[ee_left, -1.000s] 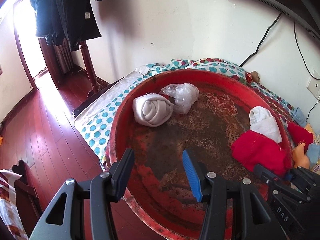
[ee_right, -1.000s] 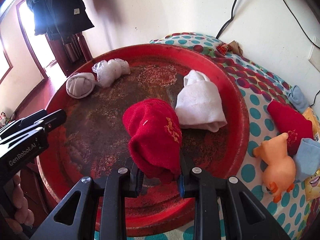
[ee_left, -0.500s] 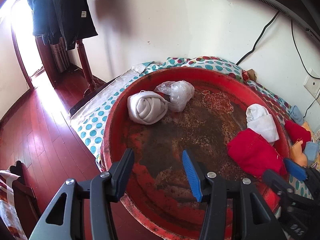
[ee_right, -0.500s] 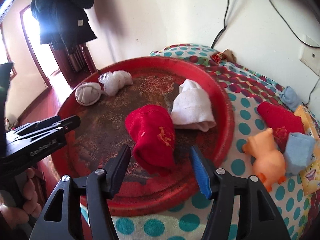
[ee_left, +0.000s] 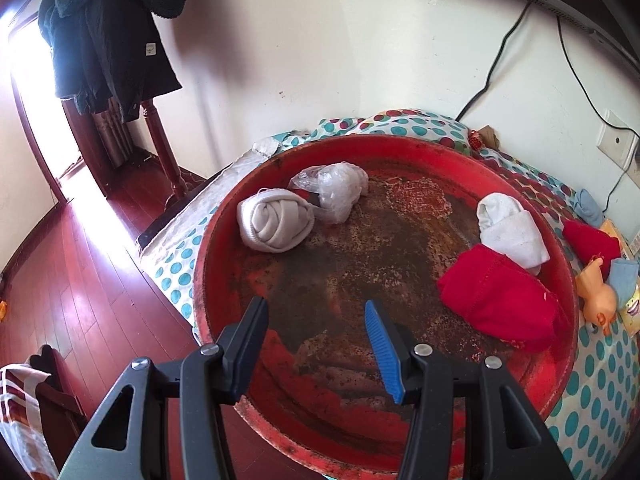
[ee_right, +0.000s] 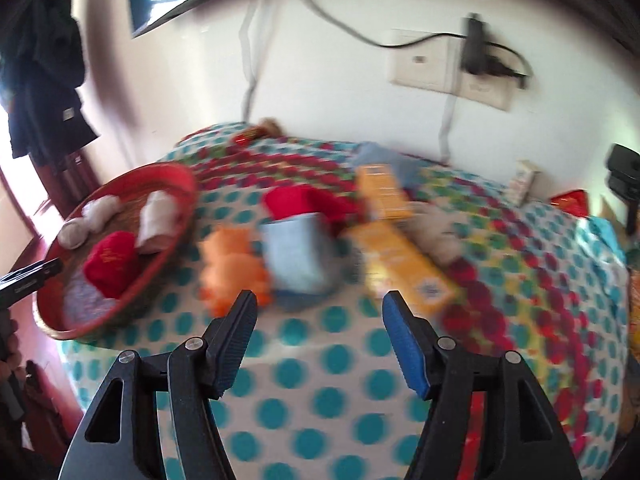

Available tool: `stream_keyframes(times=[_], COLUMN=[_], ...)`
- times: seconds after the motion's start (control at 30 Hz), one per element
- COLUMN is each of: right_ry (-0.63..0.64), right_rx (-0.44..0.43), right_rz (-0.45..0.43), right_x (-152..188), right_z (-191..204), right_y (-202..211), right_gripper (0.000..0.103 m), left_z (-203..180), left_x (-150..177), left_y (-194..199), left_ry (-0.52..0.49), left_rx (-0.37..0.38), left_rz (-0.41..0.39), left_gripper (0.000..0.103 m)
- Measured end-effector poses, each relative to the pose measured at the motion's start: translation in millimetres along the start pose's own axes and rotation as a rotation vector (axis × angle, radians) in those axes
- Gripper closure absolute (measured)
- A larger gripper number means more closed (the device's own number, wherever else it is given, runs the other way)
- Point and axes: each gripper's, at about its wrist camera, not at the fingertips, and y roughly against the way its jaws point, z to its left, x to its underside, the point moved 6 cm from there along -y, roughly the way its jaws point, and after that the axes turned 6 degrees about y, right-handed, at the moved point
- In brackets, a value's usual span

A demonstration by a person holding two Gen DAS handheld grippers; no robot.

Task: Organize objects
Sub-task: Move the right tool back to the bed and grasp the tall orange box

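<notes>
A round red tray (ee_left: 224, 216) (ee_right: 176, 240) lies on a dotted cloth. In it lie a red sock bundle (ee_left: 500, 300) (ee_right: 114, 260), a white sock bundle (ee_left: 506, 228) (ee_right: 156, 220), a grey rolled sock (ee_left: 274, 220) and a clear plastic bag (ee_left: 334, 188). My left gripper (ee_left: 316, 344) is open and empty over the tray's near rim. My right gripper (ee_right: 320, 340) is open and empty, facing the cloth to the right of the tray, near an orange duck toy (ee_right: 232, 268), a light blue bundle (ee_right: 300, 256), another red sock (ee_right: 304, 202) and orange boxes (ee_right: 400, 256). The right wrist view is blurred.
The wall (ee_left: 320, 60) with cables and a socket (ee_right: 452, 68) stands behind the table. A coat stand with dark coats (ee_left: 112, 32) stands at the left over red wood floor (ee_left: 80, 280). A chair back (ee_left: 52, 392) is at the near left.
My right gripper opened and let go of the red sock bundle in the tray, then pulled back and swung right toward the objects on the cloth. My left gripper stayed open.
</notes>
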Motion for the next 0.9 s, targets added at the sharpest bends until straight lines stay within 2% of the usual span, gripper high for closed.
stream_keyframes(times=[0.17, 0.33, 0.47, 0.53, 0.6, 0.67, 0.7, 0.9], right_ry=[-0.013, 0.049, 0.06, 0.055, 0.068, 0.076, 0.078, 0.025], right_rx=[-0.03, -0.052, -0.046, -0.071, -0.074, -0.083, -0.08, 0.004], right_rz=[0.027, 0.047, 0.033, 0.024, 0.031, 0.034, 0.033, 0.025], right_x=[6.5, 11.6, 9.2, 7.3, 6.8, 7.6, 8.2, 21.3], right_z=[-39.4, -39.1, -38.2, -37.7, -36.5, -35.0, -35.2, -60.7], right_y=[-16.0, -38.0, -50.4, -53.3, -58.0, -60.0, -59.8, -46.0], right_gripper=[0.039, 0.039, 0.04, 0.047, 0.062, 0.068, 0.075, 0.076], left_z=[-6.9, -16.8, -28.7, -38.7, -50.2, -64.0, -72.0, -140.2], left_x=[3.2, 3.1, 8.0, 11.0, 11.9, 12.8, 13.1, 23.1], left_y=[0.9, 11.1, 9.9, 13.7, 21.2, 30.8, 34.8, 60.5], left_ry=[-0.021, -0.061, -0.075, -0.11, -0.149, -0.181, -0.195, -0.324], left_rx=[0.002, 0.004, 0.065, 0.058, 0.056, 0.066, 0.075, 0.161], left_rz=[0.004, -0.057, -0.025, -0.024, -0.035, -0.039, -0.036, -0.044], left_gripper=[0.051, 0.051, 0.05, 0.05, 0.05, 0.05, 0.05, 0.05])
